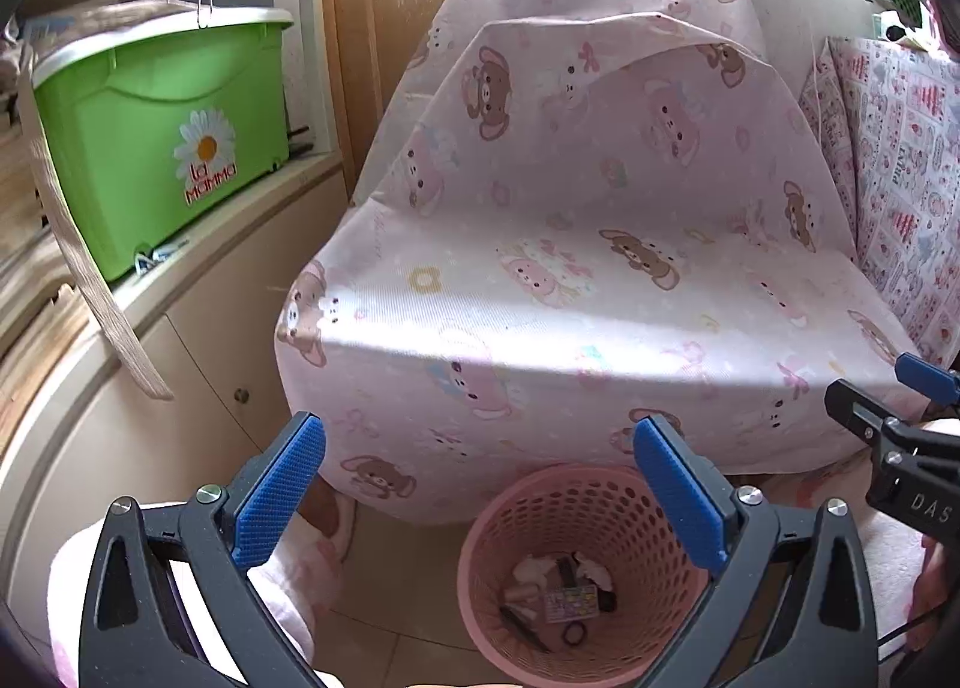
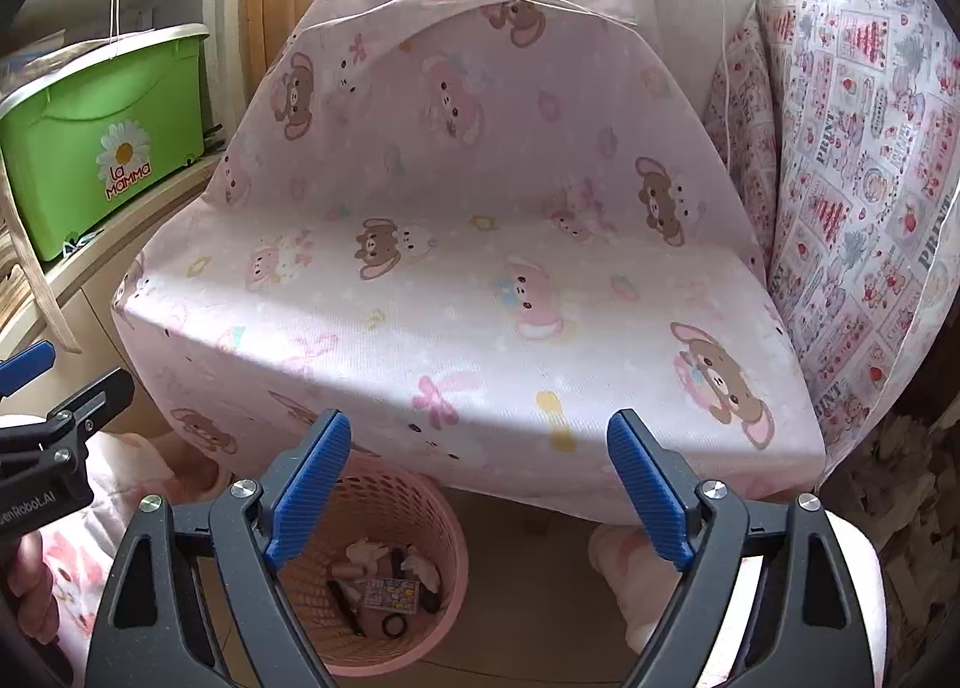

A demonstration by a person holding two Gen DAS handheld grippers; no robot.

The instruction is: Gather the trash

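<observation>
A pink perforated wastebasket (image 1: 585, 562) is seen on the floor just in front of a seat draped in a pink bear-print sheet (image 1: 558, 244). Small scraps of trash (image 1: 561, 592), among them crumpled paper and a printed wrapper, are gathered at its bottom. The left gripper (image 1: 480, 490) is held above the basket with jaws spread wide and nothing between them; the right gripper (image 2: 480, 487) is likewise released and empty.
</observation>
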